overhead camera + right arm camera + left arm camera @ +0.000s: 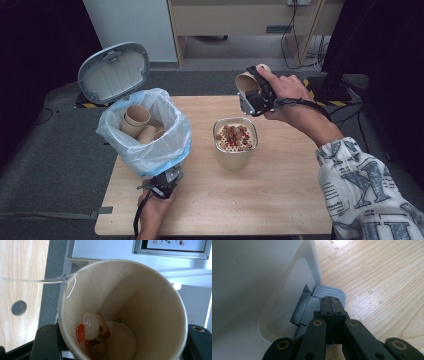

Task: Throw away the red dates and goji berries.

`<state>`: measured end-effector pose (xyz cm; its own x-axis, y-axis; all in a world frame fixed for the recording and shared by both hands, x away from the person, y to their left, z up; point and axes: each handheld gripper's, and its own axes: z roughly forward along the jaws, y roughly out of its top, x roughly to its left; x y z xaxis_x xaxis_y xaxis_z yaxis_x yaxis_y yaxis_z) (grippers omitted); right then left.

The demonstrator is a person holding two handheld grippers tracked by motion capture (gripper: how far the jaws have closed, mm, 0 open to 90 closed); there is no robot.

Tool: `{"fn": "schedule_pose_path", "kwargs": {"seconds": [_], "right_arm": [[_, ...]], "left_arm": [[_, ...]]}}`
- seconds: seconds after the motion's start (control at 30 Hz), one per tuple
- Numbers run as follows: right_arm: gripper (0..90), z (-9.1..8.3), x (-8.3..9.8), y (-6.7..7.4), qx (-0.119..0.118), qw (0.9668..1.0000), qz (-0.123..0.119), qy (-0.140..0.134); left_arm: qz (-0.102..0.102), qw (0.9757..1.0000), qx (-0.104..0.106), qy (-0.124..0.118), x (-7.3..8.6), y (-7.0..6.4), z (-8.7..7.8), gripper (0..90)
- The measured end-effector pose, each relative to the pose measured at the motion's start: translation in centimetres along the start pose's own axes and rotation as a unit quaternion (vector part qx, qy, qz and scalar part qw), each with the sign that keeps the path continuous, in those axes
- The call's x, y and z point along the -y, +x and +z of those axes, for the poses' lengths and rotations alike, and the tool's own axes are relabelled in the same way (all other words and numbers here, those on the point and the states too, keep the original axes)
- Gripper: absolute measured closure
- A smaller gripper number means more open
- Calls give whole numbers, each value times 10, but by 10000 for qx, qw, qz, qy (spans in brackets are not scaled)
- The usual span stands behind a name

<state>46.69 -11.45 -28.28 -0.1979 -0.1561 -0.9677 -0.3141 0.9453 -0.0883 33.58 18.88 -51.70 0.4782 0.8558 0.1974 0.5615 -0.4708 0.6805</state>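
Observation:
My right gripper (252, 92) is shut on a tilted paper cup (246, 82), held above and behind a beige container (232, 160) whose strainer top carries red and brown food bits (234, 136). In the right gripper view the cup (140, 297) sits between the black fingers (47, 342). Pale and red fruit pieces (91, 327) lie at its bottom, and a thin stream of clear liquid (32, 280) runs off its rim. My left gripper (167, 182) is shut, its tips (331, 300) resting on the grey ribbed pedal (337, 291) of a white bin (249, 277).
The bin's grey lid (114, 72) stands open. Its blue-white bag (170, 145) holds several used paper cups (136, 117). Water drops (370, 291) dot the wooden table (260, 200). Cables and a cabinet stand beyond the far edge.

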Motion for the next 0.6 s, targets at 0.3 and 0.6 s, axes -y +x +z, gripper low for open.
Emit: {"fn": "schedule_pose_path", "kwargs": {"seconds": [0.3,0.6], "right_arm": [[330,3,-5,6,148,9968,-715,312],[330,6,-6,12,220,9927,-1124,365]], "left_arm": [[1,10000,4,0,0,0,0,896],[1,10000,10,0,0,0,0,896]]}}
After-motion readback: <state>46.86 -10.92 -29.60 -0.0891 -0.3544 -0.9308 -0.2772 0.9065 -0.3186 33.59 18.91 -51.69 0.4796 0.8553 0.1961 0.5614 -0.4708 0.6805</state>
